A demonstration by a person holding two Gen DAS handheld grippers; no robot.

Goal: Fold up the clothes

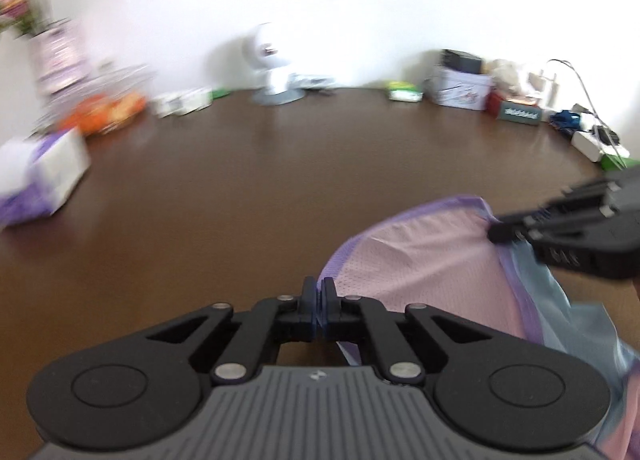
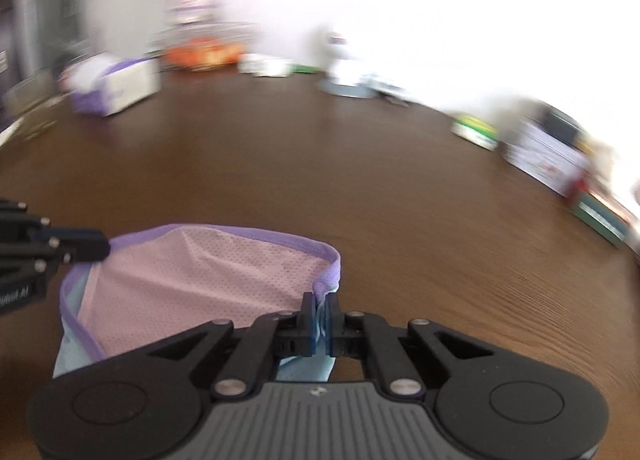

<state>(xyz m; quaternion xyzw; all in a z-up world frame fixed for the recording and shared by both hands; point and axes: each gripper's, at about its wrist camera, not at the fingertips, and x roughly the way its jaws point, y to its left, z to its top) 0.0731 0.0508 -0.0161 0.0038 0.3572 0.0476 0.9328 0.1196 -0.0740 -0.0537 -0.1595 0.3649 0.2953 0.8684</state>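
A pink mesh garment [image 1: 432, 264] with purple trim and light blue panels hangs between my two grippers above the brown table [image 1: 240, 188]. My left gripper [image 1: 319, 302] is shut on its purple-trimmed edge. My right gripper [image 2: 319, 314] is shut on the opposite edge, where purple trim and blue fabric bunch between the fingers. The garment [image 2: 192, 280] sags in an open loop between them. The right gripper [image 1: 504, 230] shows at the right of the left wrist view; the left gripper [image 2: 100, 248] shows at the left of the right wrist view.
A purple and white tissue box [image 1: 44, 176] sits at the left. A white fan [image 1: 276, 72], small boxes [image 1: 460, 88], cables [image 1: 592, 128] and an orange packet [image 1: 108, 108] line the far edge by the wall. The tissue box [image 2: 120, 84] also shows in the right wrist view.
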